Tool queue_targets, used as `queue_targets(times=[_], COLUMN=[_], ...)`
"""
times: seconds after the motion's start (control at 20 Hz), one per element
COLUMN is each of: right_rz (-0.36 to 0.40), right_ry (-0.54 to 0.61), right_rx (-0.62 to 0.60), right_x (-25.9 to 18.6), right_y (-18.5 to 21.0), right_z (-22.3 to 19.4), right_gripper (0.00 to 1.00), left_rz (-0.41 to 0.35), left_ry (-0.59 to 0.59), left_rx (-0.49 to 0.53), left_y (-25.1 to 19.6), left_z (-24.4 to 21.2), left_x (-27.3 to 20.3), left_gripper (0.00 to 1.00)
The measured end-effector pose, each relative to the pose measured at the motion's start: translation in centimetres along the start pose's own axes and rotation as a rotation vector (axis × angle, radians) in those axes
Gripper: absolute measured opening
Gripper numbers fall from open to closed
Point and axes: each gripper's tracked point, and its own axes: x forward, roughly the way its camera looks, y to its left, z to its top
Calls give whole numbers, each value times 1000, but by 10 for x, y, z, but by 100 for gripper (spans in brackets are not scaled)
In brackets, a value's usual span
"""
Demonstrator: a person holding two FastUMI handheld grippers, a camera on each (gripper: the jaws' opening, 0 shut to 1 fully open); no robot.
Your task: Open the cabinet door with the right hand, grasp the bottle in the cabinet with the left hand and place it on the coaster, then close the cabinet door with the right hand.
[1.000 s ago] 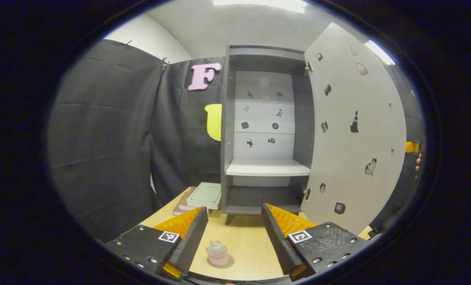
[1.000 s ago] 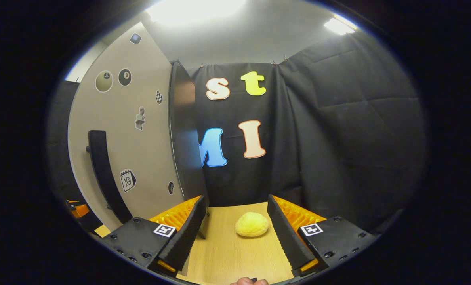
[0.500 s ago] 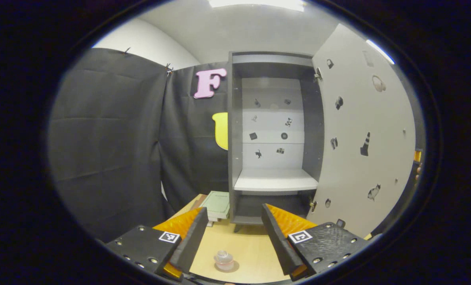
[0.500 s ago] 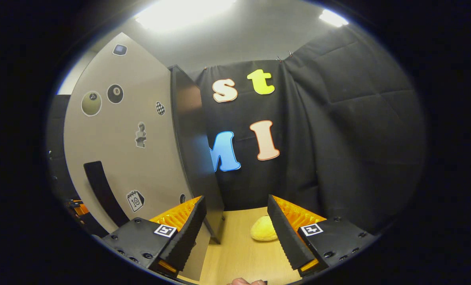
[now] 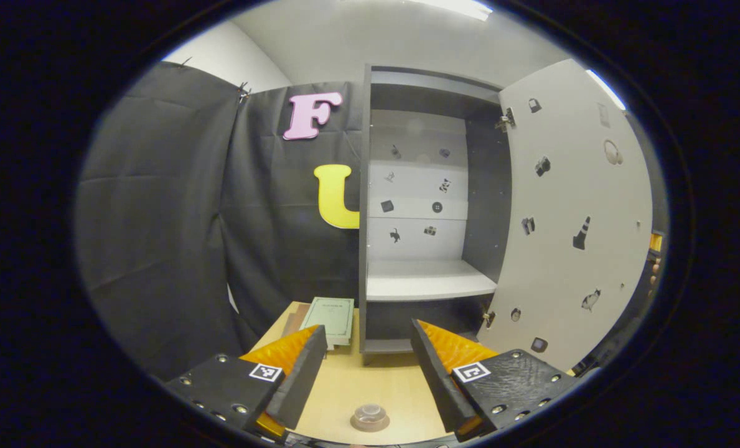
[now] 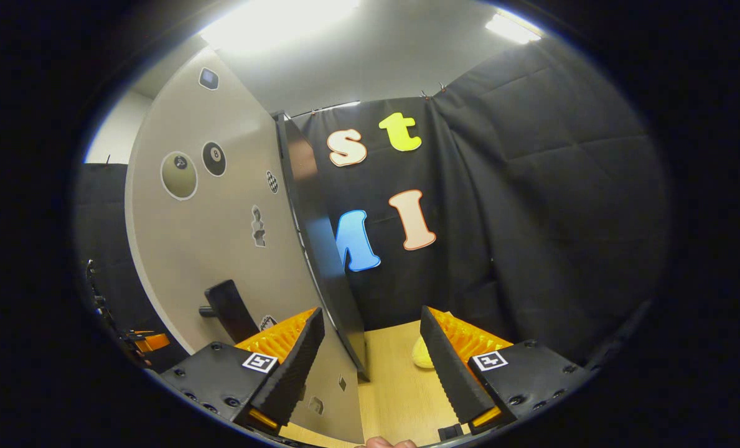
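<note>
Right gripper view: right gripper spread, holding nothing, hovering off the free edge of the cabinet door; door handle lay to its left, untouched. Judged risk: swinging the door shut with a finger across that edge could jam or scrape it. A yellow object sat on the table beyond, well apart from the door's sweep.

Left gripper view: left gripper spread, empty, above the bottle resting on the coaster. Cabinet shelves bare; books beside it. A low left hand might topple the bottle.
</note>
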Motion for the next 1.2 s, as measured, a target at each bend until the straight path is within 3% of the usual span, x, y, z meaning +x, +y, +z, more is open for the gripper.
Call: queue_targets(times=[0.35,0.6,1.2], right_rz=[-80,-165,-79], right_ry=[-23,-89,-84], right_rx=[3,-112,-117], right_x=[-18,-27,-31], right_y=[17,26,130], right_z=[-4,6,-23], right_gripper=[97,97,97], left_rz=[-27,-86,-155], left_ry=[8,15,9], left_rx=[-1,-37,-34], left_y=[50,67,106], left_z=[-21,-32,-41], left_x=[8,3,-4], left_gripper=[82,82,82])
